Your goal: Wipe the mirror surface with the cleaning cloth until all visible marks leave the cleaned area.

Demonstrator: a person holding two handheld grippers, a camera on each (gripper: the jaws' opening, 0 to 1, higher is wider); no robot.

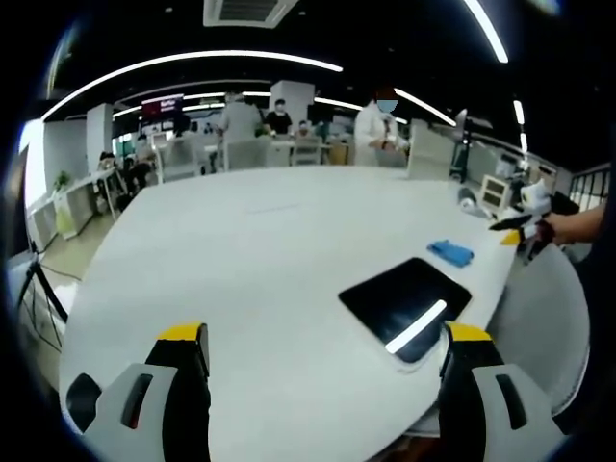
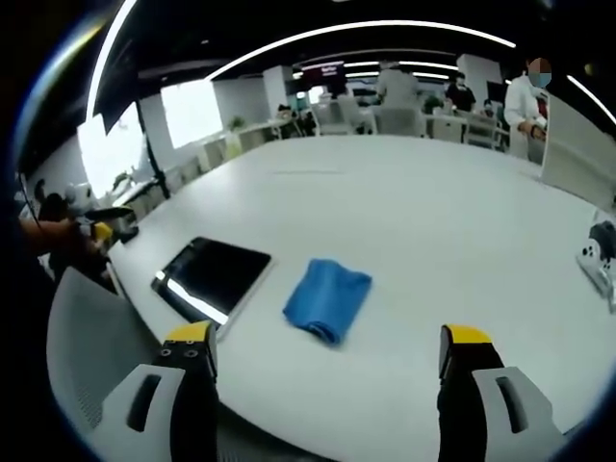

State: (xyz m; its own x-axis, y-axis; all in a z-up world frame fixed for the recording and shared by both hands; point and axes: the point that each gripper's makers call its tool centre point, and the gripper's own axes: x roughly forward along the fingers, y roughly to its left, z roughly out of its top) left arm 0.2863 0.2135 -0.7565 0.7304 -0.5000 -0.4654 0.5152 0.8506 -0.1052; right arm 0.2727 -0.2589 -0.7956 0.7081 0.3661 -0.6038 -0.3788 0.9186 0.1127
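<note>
**Holding both grippers apart above the table edge, cloth and mirror lying untouched**

Hovering over the near rim of the big white table [image 1: 260, 241], you are keeping the left gripper [image 1: 322, 351] with its two yellow-tipped jaws spread wide and nothing between them. In the left gripper view the mirror [image 1: 404, 300] is lying flat close to the table's edge, just ahead of the right-hand jaw, its dark glass reflecting a bright strip of ceiling light. The blue cleaning cloth [image 1: 450, 253] is sitting just beyond the mirror, near it but not touching. Your other gripper is showing at the far right of that view, past the table edge, with your hand [image 1: 577, 226] behind it.

In the right gripper view you are holding the right gripper [image 2: 327, 356] the same way: jaws spread, empty, clear of the tabletop. The cleaning cloth [image 2: 327, 298] is lying folded between the two jaws and a little ahead of them, with the mirror [image 2: 212, 277] just beside it toward the left jaw, a narrow gap of table between them. A white chair back [image 2: 91, 356] is standing by the table edge at lower left. People are standing and sitting at desks beyond the table in both views
</note>
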